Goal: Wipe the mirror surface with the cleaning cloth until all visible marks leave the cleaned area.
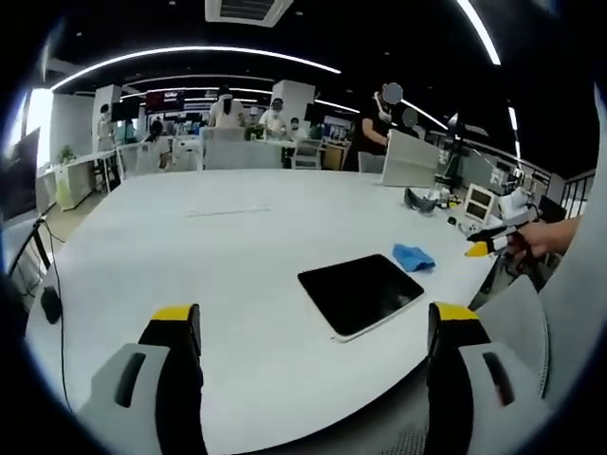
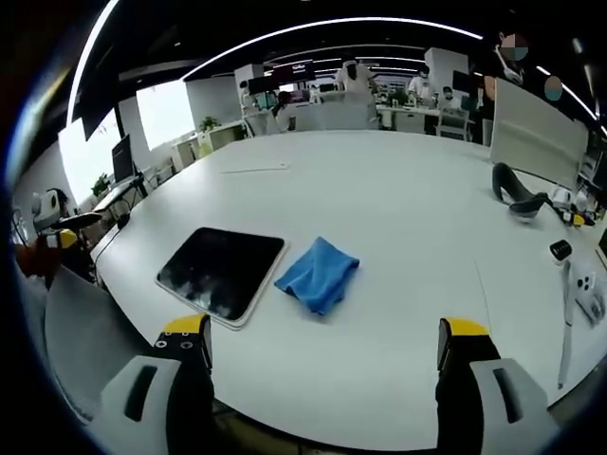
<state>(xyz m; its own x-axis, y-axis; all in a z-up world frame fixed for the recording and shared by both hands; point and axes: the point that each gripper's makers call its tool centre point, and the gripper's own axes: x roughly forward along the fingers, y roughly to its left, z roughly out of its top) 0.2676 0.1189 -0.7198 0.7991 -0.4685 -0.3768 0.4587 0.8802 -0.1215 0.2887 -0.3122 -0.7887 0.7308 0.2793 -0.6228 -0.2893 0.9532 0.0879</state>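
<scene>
The mirror is a dark rectangular slab with a pale edge, lying flat on the white table. A crumpled blue cloth lies just beyond its far right corner. In the right gripper view the mirror shows faint smears, and the cloth touches its right edge. My left gripper is open, hanging short of the table's near edge with nothing between its yellow-tipped jaws. My right gripper is also open and empty, set back from the cloth. A hand holds the right gripper at the table's right side.
A grey chair back stands between me and the table edge. A black curved object and small white devices lie on the right. A cable and mouse hang at the left. People work at desks far behind.
</scene>
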